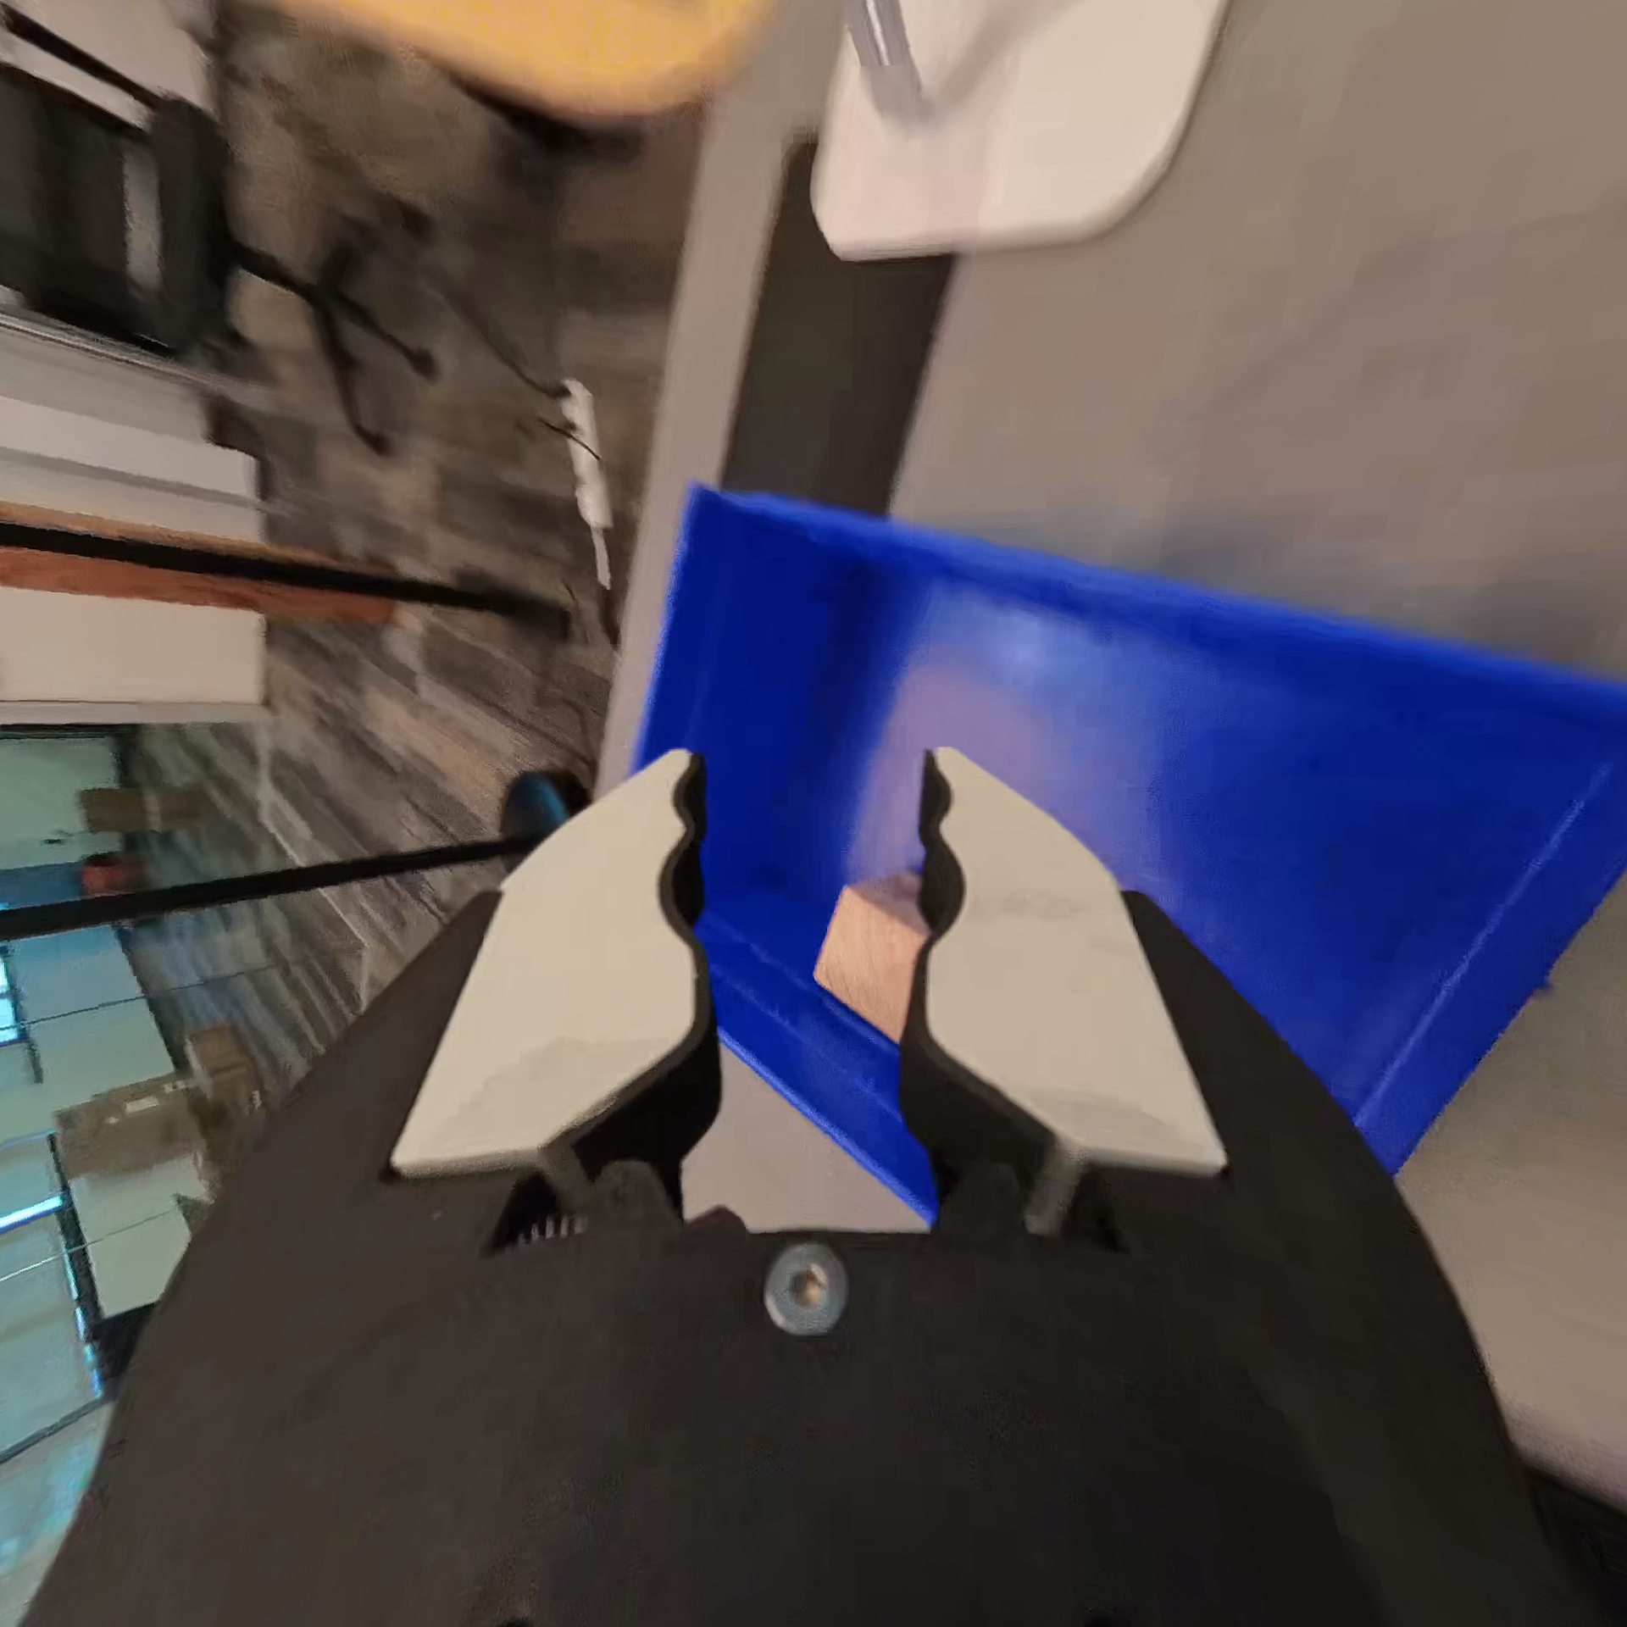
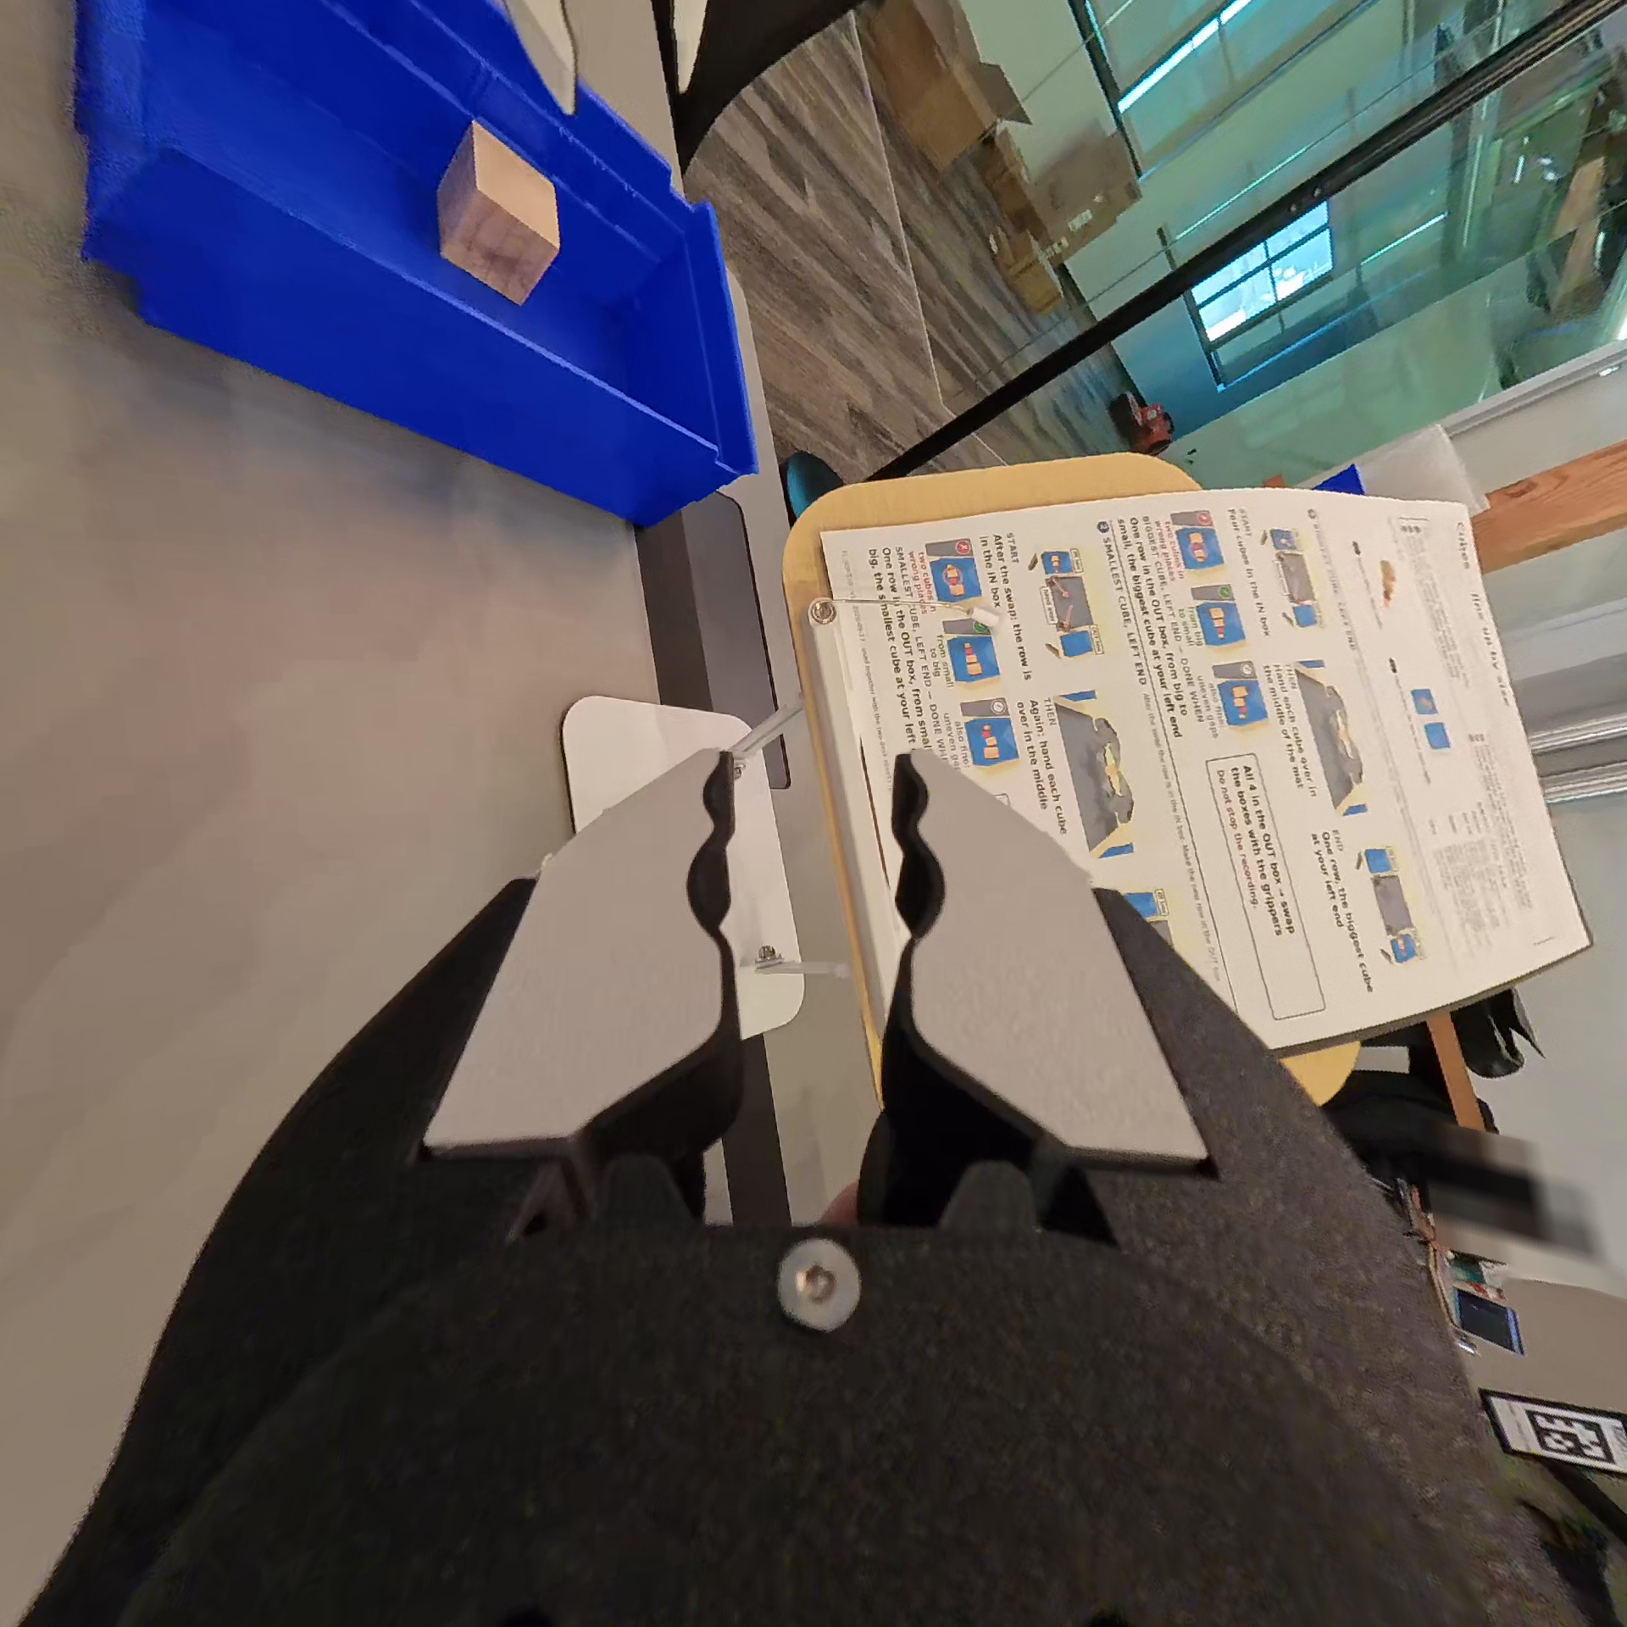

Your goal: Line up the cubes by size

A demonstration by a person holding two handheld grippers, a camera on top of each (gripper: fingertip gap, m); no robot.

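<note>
We see the left gripper (image 1: 812,766) with its jaws spread wide over the blue box (image 1: 1233,792), nothing pinched between them. A wooden cube (image 1: 867,955) rests on the floor of that box, low between the fingers and close against the right finger (image 1: 1012,924); the left finger stands clear of it. The picture is blurred here, so we cannot tell whether the right pad actually touches the cube.

In the right wrist view, the right gripper (image 2: 814,766) hangs with its jaws apart and bare, above the far edge of the grey table (image 2: 264,704). Beyond its fingertips stands a printed instruction sheet (image 2: 1188,748) on a tan board (image 2: 968,493) with a white base plate (image 2: 651,748). Far to the left sits the blue box (image 2: 396,352), holding the same wooden cube (image 2: 497,216), well apart from this gripper.
</note>
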